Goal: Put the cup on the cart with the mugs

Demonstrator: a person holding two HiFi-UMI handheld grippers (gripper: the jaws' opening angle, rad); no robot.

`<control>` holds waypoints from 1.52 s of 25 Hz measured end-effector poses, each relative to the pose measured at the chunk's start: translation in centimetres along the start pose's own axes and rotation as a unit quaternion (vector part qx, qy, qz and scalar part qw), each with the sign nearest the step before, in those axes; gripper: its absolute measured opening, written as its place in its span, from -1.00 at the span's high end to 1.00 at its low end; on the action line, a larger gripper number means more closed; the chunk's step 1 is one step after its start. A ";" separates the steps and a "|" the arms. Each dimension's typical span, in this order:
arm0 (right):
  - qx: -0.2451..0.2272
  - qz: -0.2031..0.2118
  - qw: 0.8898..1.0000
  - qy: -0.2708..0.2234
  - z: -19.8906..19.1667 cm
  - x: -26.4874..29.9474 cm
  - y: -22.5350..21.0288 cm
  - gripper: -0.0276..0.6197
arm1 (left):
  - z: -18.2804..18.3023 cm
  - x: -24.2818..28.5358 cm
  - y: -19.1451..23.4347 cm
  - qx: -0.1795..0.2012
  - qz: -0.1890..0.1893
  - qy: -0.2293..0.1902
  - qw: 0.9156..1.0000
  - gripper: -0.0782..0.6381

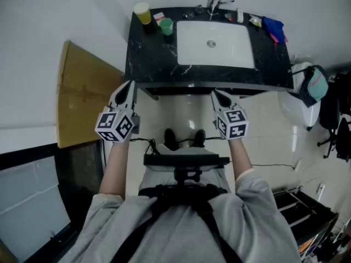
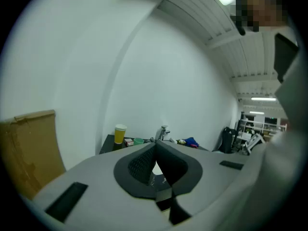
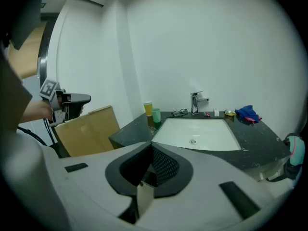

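Cardboard sheet [image 1: 82, 92] stands on edge at the far left, leaning against the wall beside the black counter [image 1: 151, 59].

Left gripper [image 1: 129, 86] is held in front of the counter's near left corner, above the floor and not touching the counter. In the left gripper view its jaws are pressed together with nothing between them.

On the counter's back left corner stands the yellow cup [image 1: 142, 12], upright and close to the wall. The green cup [image 1: 166, 26] stands upright just beside it, on the side toward the basin. Both cups are well apart from either gripper.

The white sink [image 1: 189, 48] is set in the middle of the counter, with the faucet [image 1: 216, 1] at its rear edge.

Right gripper [image 1: 216, 93] is held in front of the counter's near edge, about level with the basin's middle and clear of the counter. The right gripper view shows its jaws closed tip to tip and empty.

A blue cloth [image 1: 273, 29] lies on the counter's back right corner.
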State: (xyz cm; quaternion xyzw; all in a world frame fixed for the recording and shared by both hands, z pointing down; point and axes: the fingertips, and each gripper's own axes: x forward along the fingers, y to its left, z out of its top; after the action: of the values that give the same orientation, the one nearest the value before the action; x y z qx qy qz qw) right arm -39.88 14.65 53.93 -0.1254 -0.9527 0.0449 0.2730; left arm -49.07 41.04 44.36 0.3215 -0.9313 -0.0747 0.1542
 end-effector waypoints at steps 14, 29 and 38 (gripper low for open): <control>-0.007 0.015 1.000 -0.012 0.3 -1.3 -1.6 0.90 | -4.4 0.3 -4.2 0.054 0.005 0.025 0.998 0.77; -0.037 0.060 0.997 -0.030 3.1 -1.6 -4.4 0.90 | -4.2 4.7 -8.8 0.065 0.011 0.019 0.998 0.77; -0.042 0.059 0.997 -0.026 6.0 4.2 -4.7 0.90 | -3.5 11.2 -5.0 0.068 -0.010 0.037 0.997 0.77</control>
State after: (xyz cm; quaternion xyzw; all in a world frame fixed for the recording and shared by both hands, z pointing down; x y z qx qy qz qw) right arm -47.51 11.08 51.69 -0.1916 -0.9515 0.0244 0.2393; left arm -53.36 29.98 49.12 0.3434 -0.9245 -0.0008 0.1653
